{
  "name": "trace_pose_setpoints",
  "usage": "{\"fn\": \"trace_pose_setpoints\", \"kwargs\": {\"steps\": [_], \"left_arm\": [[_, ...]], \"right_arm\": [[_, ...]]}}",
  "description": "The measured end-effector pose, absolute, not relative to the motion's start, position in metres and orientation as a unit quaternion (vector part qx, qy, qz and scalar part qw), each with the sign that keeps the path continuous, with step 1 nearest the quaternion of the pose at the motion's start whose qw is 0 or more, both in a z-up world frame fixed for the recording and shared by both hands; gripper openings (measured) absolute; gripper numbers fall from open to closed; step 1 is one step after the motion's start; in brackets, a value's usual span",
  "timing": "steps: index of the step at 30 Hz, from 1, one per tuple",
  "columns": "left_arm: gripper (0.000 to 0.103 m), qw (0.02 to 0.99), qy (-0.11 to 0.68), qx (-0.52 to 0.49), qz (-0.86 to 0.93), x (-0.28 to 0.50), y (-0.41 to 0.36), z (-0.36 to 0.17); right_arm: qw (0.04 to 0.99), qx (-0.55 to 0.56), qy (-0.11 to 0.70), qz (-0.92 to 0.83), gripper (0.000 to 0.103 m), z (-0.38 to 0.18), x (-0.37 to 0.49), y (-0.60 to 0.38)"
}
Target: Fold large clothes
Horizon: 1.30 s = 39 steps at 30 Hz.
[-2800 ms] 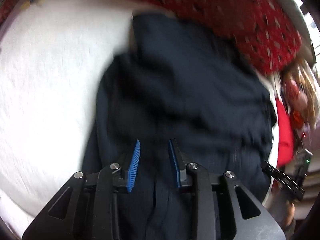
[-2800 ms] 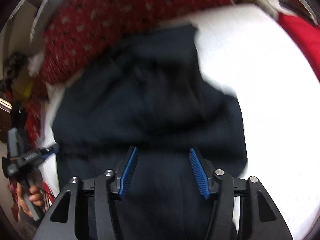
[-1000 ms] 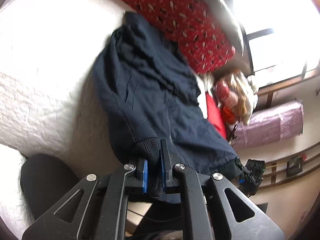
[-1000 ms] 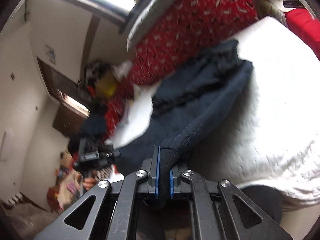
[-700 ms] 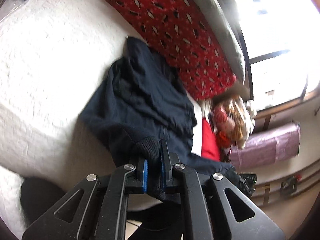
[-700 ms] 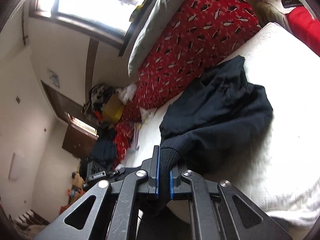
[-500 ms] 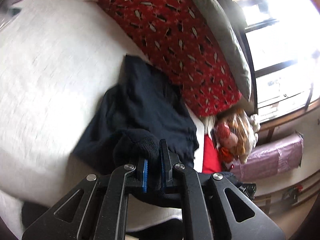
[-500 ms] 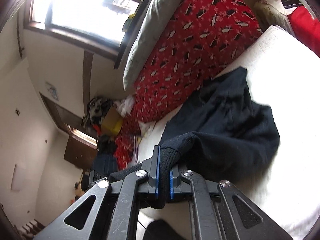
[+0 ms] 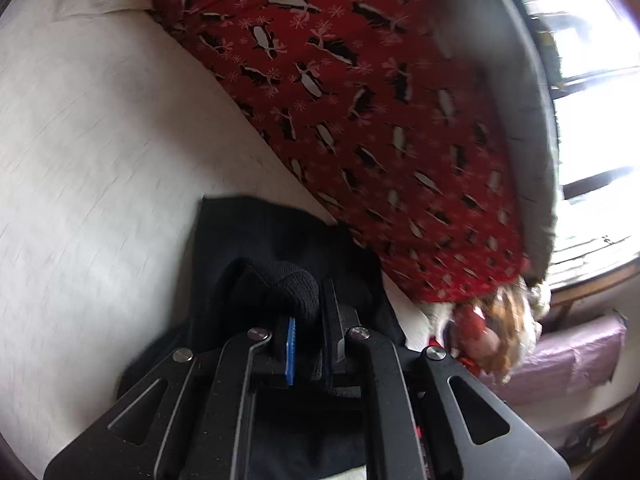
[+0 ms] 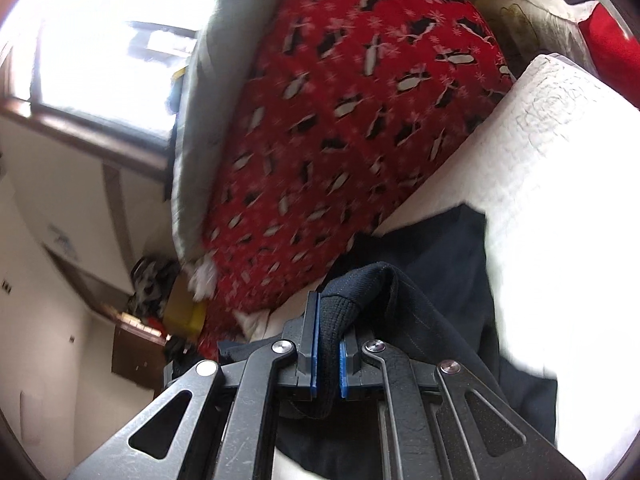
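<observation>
Since a second ago both my hands have carried the dark garment's ribbed hem forward over the bed, so the red penguin blanket now looms much closer and the garment lies doubled on itself instead of stretched out toward me.

Nearest, my left gripper [image 9: 308, 336] has its jaws clamped tight on a bunched black ribbed cuff [image 9: 280, 284], which bulges up just past the blue pads. My right gripper [image 10: 327, 356] is likewise closed on a ribbed edge [image 10: 332, 320] of the same garment, with a stitched navy fold arching away from it to the right.

Just beyond the jaws, the dark garment [image 9: 256, 232] rests flat on the white quilted bed [image 9: 88, 168]; its far corner shows square against the quilt in the right wrist view [image 10: 452, 240].

Further on, touching or nearly touching the garment's far edge, the red penguin blanket [image 9: 360, 92] rises as a slope, backed by a grey pillow [image 10: 224, 92]. Behind that stands a bright window [image 9: 600, 80]. A stuffed toy [image 9: 496, 332] sits blurred at the blanket's right end.
</observation>
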<state>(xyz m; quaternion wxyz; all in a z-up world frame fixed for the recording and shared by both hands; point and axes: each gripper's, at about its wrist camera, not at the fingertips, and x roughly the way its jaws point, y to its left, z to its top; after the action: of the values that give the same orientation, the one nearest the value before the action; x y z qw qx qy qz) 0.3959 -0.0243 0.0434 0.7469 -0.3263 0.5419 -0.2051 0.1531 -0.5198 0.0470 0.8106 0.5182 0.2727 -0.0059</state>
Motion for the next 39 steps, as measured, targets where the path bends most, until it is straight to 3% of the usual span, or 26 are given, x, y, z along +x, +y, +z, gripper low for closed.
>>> {"fn": "trace_pose_setpoints", "kwargs": {"steps": [11,15,17,19,21,23,34,35,36,37,38,39], "left_arm": [[0.008,0.712,0.61,-0.319,-0.138,0.459,-0.049,-0.032],[0.009,0.679,0.603,-0.377,-0.182,0.459,-0.032,-0.024],[0.009,0.661,0.587,-0.415,-0.216,0.456,-0.019,-0.013],[0.019,0.663,0.562,-0.441,-0.225,0.454,-0.003,0.002],[0.046,0.691,0.528,-0.445,-0.214,0.451,0.016,0.021],[0.054,0.713,0.532,-0.411,-0.201,0.448,0.022,0.03],[0.054,0.693,0.647,-0.227,-0.223,0.427,-0.03,-0.017],[0.052,0.702,0.638,-0.22,-0.227,0.425,-0.034,-0.013],[0.038,0.719,0.622,-0.206,-0.231,0.422,-0.039,-0.007],[0.024,0.732,0.609,-0.197,-0.233,0.422,-0.043,-0.002],[0.008,0.74,0.599,-0.193,-0.237,0.422,-0.044,0.004],[0.008,0.746,0.589,-0.201,-0.239,0.424,-0.043,0.007]], "right_arm": [[0.763,0.562,0.311,-0.078,0.008,-0.039,0.227,-0.561],[0.731,0.588,0.334,-0.091,0.011,-0.056,0.23,-0.568],[0.739,0.588,0.321,-0.073,0.019,-0.046,0.226,-0.57],[0.751,0.585,0.301,-0.06,0.029,-0.031,0.218,-0.574],[0.764,0.586,0.265,-0.06,0.041,-0.015,0.204,-0.581],[0.773,0.584,0.237,-0.068,0.05,-0.004,0.19,-0.588],[0.811,0.393,0.401,-0.166,0.059,-0.017,0.226,-0.564],[0.809,0.385,0.411,-0.168,0.059,-0.023,0.232,-0.563],[0.803,0.392,0.421,-0.156,0.059,-0.03,0.239,-0.562],[0.798,0.402,0.426,-0.14,0.049,-0.036,0.245,-0.561],[0.803,0.403,0.421,-0.127,0.032,-0.036,0.247,-0.558],[0.812,0.397,0.414,-0.108,0.007,-0.032,0.25,-0.556]]}}
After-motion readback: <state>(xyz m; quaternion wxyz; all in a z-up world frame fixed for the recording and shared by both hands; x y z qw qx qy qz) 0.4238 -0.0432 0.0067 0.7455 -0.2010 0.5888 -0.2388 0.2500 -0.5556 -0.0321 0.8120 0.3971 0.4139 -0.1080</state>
